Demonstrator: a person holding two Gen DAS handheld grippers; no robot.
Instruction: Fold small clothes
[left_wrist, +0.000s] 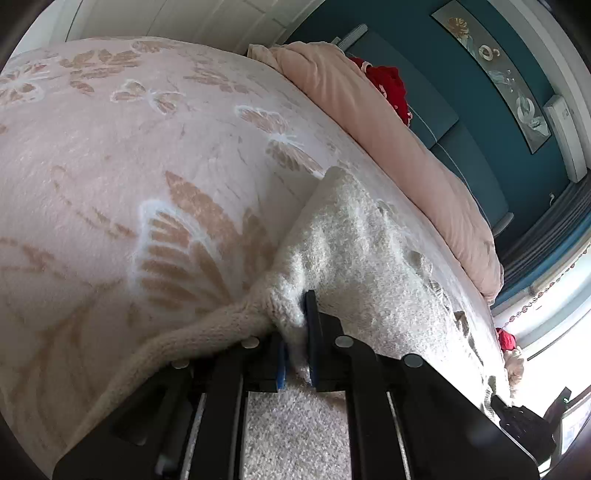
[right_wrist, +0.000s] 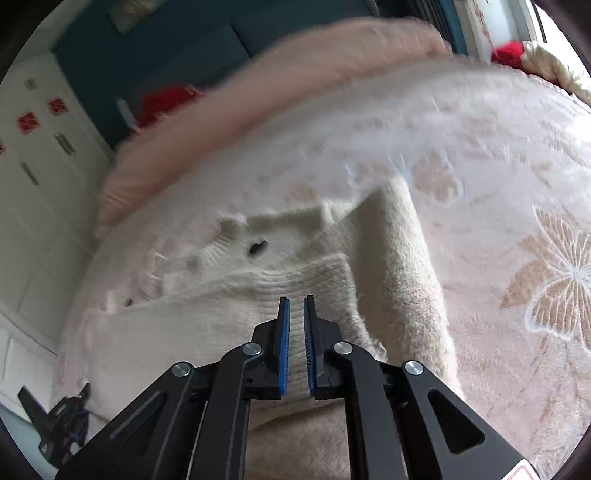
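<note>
pink floral blanket (left_wrist: 110, 155) covers bed (teal wall (left_wrist: 417, 48) behind).

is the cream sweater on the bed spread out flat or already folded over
Partly folded. In the right wrist view the cream sweater has one side doubled back over its body, and its ribbed hem lies across the front.
</note>
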